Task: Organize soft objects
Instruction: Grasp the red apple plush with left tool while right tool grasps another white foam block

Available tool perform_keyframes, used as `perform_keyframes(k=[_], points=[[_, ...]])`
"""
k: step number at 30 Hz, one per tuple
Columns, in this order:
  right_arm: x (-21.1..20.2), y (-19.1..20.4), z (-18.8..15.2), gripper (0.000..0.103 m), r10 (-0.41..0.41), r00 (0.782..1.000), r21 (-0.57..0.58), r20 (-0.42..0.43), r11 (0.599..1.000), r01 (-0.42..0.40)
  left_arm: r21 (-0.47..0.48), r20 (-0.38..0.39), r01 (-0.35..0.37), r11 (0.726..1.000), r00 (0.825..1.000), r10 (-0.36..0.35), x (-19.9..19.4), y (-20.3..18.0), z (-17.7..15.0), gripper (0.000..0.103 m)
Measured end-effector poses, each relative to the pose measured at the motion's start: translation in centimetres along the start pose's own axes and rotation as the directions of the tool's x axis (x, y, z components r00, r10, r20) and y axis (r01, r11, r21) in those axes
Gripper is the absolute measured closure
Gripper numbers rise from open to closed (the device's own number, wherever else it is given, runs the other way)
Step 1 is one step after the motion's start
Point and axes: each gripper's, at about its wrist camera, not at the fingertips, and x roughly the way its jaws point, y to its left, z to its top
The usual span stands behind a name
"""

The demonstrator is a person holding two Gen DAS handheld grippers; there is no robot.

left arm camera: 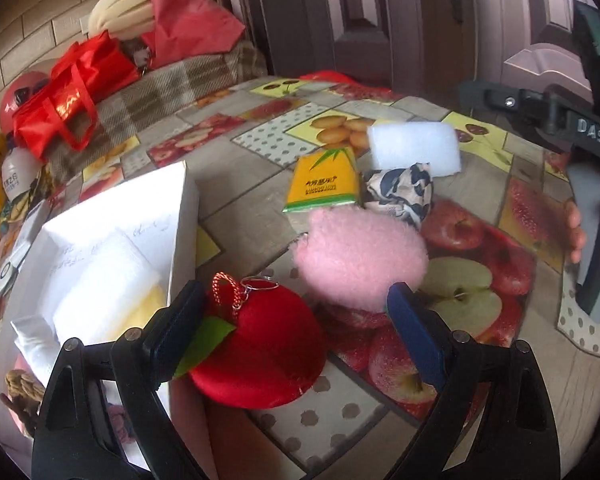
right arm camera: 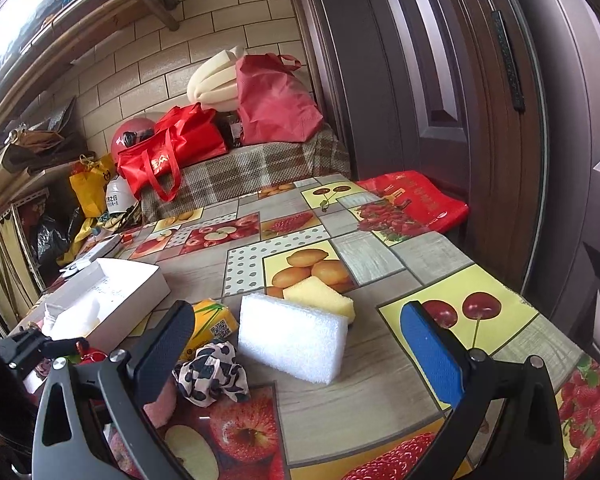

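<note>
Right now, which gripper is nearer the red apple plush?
Left. The left gripper is open right over the red apple plush, which sits between its fingers. The right gripper is open farther off, facing the white sponge.

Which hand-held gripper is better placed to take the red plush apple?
Left: the left hand-held gripper is open, with the red plush apple between its fingers. The right hand-held gripper faces the white sponge.
</note>
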Motion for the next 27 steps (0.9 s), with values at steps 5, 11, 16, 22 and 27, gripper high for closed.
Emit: perform_keyframes(k=[5,11,16,22,27], points=[[-0.1,-0.7,0.0,0.0,0.014,1.0,0.041,-0.001,0.999,-0.014,-0.088,0.023,0.174,0.981,0.985,-0.172,-2.2,-0.7,-0.7,0.011],[0.4,-1.5,0.2,0.0,0.046,0.999,0.088,-0.023,0.995,-0.044,-0.118,0.121,0.179,0.977,0.979,-0.165,-5.4,-0.5,-0.9,0.011],[3.0,-1.4,1.1,0.0,0.051,0.993,0.027,-0.102,0.998,-0.049,-0.147,0.053,0.158,0.976,0.987,-0.152,-3.5,-0.5,-1.6,0.011],[6.1,-0.7,1.3,0.0,0.046,0.978,-0.02,-0.205,0.999,-0.051,-0.098,0.13,0.066,0.993,0.99,-0.053,-4.4,-1.4,-1.5,0.011],[7.8,-1.5,0.8,0.001,0.076,0.952,0.029,-0.296,0.997,-0.071,-0.134,0.019,0.066,0.989,0.998,-0.064,-2.4,-0.6,-1.4,0.011]])
